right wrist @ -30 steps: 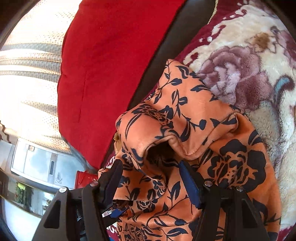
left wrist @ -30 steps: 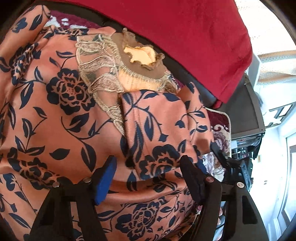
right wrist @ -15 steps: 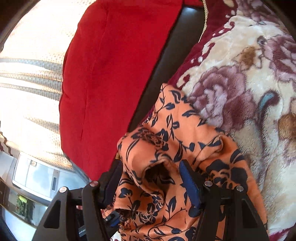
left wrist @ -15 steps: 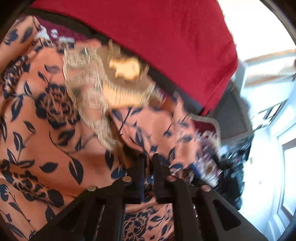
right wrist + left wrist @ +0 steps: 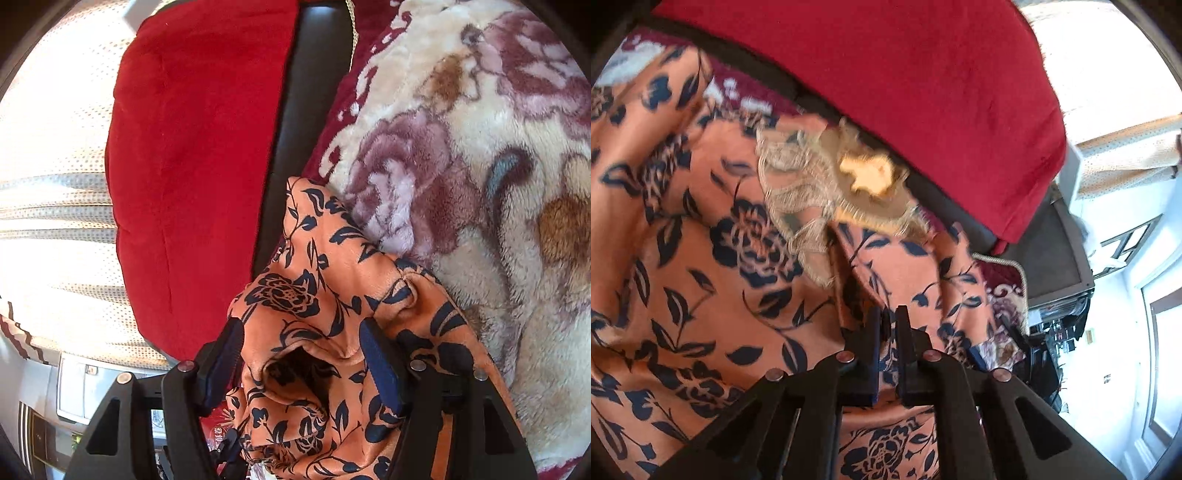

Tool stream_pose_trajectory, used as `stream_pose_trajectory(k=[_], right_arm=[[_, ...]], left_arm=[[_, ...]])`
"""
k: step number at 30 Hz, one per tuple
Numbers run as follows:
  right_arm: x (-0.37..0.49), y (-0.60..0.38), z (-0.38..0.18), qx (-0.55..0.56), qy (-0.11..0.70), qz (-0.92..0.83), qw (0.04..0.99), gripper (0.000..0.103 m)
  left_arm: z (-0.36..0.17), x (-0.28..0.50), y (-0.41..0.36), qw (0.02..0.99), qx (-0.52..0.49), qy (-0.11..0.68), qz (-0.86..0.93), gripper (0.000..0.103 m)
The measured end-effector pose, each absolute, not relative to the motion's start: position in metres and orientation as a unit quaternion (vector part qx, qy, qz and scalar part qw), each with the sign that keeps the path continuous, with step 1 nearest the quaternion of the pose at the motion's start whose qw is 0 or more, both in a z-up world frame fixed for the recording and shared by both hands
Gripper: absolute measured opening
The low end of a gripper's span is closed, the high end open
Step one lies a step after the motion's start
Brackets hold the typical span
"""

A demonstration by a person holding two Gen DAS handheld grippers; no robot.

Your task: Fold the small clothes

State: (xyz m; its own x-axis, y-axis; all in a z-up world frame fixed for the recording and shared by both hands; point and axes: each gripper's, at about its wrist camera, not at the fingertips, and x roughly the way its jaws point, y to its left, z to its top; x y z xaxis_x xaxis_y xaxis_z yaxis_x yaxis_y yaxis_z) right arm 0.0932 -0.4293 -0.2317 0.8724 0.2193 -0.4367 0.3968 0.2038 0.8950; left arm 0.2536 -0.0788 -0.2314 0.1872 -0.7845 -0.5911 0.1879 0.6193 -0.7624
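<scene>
Left wrist view: left gripper [image 5: 888, 317] jaws pinch orange floral garment [image 5: 701, 258], embroidered neckline [image 5: 812, 184] at 12 o'clock. Right gripper [image 5: 301, 341] jaws open, straddling sleeve bunch [image 5: 314, 332]; close before lifting, keep fold edges level.

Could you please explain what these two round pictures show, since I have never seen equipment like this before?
A person holds two handheld black grippers, each with a fisheye camera looking along its fingers. The left gripper view shows an orange garment with navy flowers and beige lace neckline trim; the jaws are pinched shut on a fold. In the right view, the right gripper stands open around a bunched sleeve of that garment. It lies on a cream and maroon floral fleece blanket, beside a red velvet cushion.
</scene>
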Motion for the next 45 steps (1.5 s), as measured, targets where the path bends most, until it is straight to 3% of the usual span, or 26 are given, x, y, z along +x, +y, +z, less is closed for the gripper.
stream_pose_trajectory(k=[2,5,8,9,10,11,19,26,32,36,40,45], right_arm=[[0.095,-0.428,-0.233,0.627,0.248,-0.061,0.736,0.068],[0.100,-0.426,-0.235,0.623,0.256,-0.061,0.737,0.068],[0.104,-0.424,-0.236,0.616,0.264,-0.060,0.740,0.068],[0.105,-0.424,-0.237,0.614,0.265,-0.060,0.741,0.068],[0.106,-0.423,-0.237,0.613,0.266,-0.060,0.742,0.068],[0.107,-0.422,-0.238,0.611,0.267,-0.059,0.743,0.068],[0.115,-0.421,-0.242,0.611,0.268,-0.054,0.743,0.068],[0.115,-0.420,-0.236,0.599,0.263,-0.063,0.754,0.069],[0.112,-0.416,-0.207,0.552,0.223,-0.072,0.800,0.070],[0.122,-0.413,-0.202,0.532,0.227,-0.063,0.813,0.070],[0.149,-0.413,-0.224,0.535,0.285,-0.060,0.793,0.070],[0.155,-0.411,-0.230,0.530,0.295,-0.065,0.792,0.071]], left_arm=[[-0.242,0.254,-0.083,0.705,-0.271,0.568,-0.326,0.045],[-0.249,0.251,-0.091,0.692,-0.271,0.582,-0.331,0.048],[-0.245,0.247,-0.094,0.705,-0.260,0.568,-0.335,0.042],[-0.244,0.248,-0.095,0.709,-0.258,0.565,-0.334,0.034],[-0.245,0.248,-0.096,0.711,-0.256,0.564,-0.333,0.013],[-0.244,0.249,-0.098,0.713,-0.254,0.564,-0.329,0.002],[-0.206,0.249,-0.068,0.821,-0.205,0.464,-0.262,0.003],[-0.201,0.253,-0.051,0.888,-0.071,0.438,-0.121,0.003],[-0.199,0.254,-0.029,0.906,-0.029,0.419,-0.048,0.003],[-0.212,0.261,-0.031,0.891,-0.011,0.450,-0.053,0.003],[-0.227,0.274,-0.015,0.853,-0.083,0.507,-0.091,0.003],[-0.213,0.276,0.049,0.844,-0.213,0.483,-0.097,0.003]])
